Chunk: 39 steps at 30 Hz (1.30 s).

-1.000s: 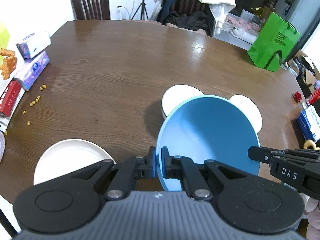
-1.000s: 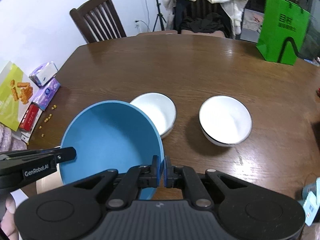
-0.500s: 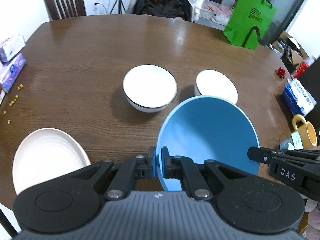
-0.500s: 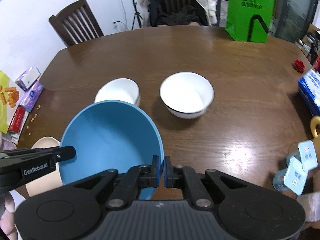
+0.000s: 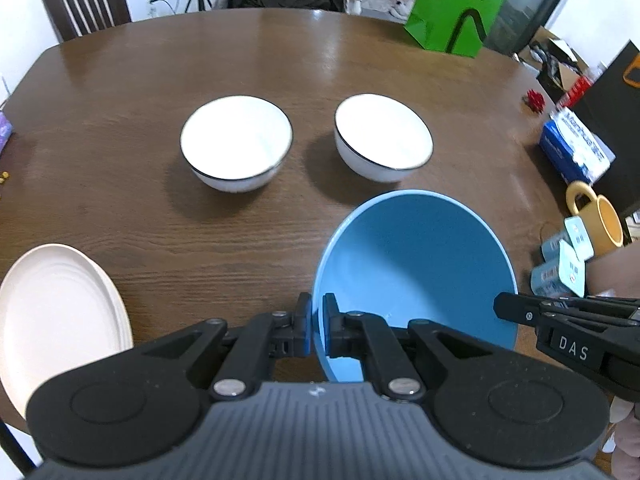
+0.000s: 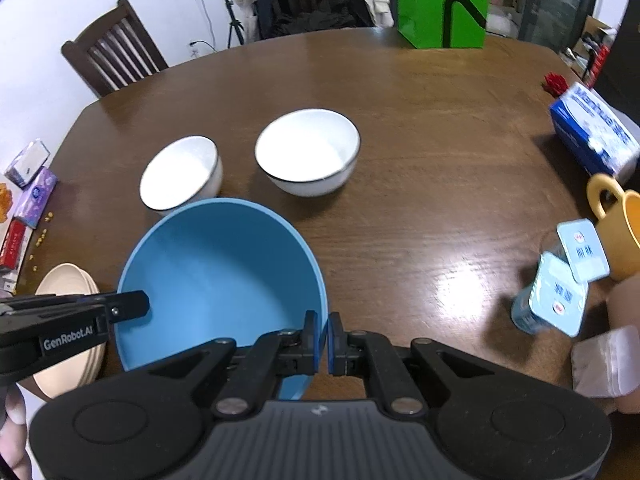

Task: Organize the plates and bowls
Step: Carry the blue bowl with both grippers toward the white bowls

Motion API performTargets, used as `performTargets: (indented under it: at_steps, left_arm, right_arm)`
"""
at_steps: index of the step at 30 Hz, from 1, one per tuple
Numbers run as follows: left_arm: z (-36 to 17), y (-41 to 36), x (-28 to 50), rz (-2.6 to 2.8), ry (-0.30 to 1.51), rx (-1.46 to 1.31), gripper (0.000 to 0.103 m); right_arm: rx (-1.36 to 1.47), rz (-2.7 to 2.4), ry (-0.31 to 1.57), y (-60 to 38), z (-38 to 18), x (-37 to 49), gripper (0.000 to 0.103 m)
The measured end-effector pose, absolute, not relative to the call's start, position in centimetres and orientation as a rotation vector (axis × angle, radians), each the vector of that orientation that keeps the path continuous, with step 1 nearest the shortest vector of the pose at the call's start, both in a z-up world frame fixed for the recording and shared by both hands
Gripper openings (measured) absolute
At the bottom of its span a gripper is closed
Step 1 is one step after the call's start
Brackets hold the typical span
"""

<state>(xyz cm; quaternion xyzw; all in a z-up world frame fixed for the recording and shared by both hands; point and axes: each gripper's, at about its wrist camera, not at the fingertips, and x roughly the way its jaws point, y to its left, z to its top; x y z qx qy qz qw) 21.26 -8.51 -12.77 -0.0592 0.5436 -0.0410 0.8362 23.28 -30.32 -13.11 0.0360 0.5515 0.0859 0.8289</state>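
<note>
Both grippers hold one large blue bowl (image 5: 416, 264) above the near table edge. My left gripper (image 5: 316, 328) is shut on its left rim. My right gripper (image 6: 323, 340) is shut on its right rim, and the bowl (image 6: 220, 276) fills the lower left of the right wrist view. Two white bowls with dark rims stand side by side mid-table, one on the left (image 5: 236, 144) and one on the right (image 5: 383, 136); they also show in the right wrist view (image 6: 181, 172) (image 6: 307, 152). A cream plate stack (image 5: 56, 320) lies at the near left.
A green paper bag (image 5: 456, 4) stands at the far right edge of the wooden table (image 5: 280, 56). A blue tissue box (image 6: 592, 136), a yellow mug (image 6: 620, 224) and small cartons (image 6: 556, 292) crowd the right edge. Tissue packs and snacks (image 6: 32, 188) lie at the left. Chairs stand behind the table.
Both grippers have carried the blue bowl to the right along the near edge. The white bowls, earlier partly behind the blue bowl, now show in full on its far side.
</note>
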Motion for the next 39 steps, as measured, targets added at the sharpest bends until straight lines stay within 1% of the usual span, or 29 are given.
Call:
performTargets:
  at_steps: [21,39]
  left_arm:
    - [-16.4,-12.6,20.7,-0.18,1.214,-0.082,0.006]
    - [-18.2,-13.4,20.9,-0.204,1.231,-0.066,0.006]
  right_arm:
    - [0.116,0.074,1.231,-34.4,-16.9,20.6,0.004]
    - [0.121,0.04,1.245,-35.1,-18.8,20.6,0.004]
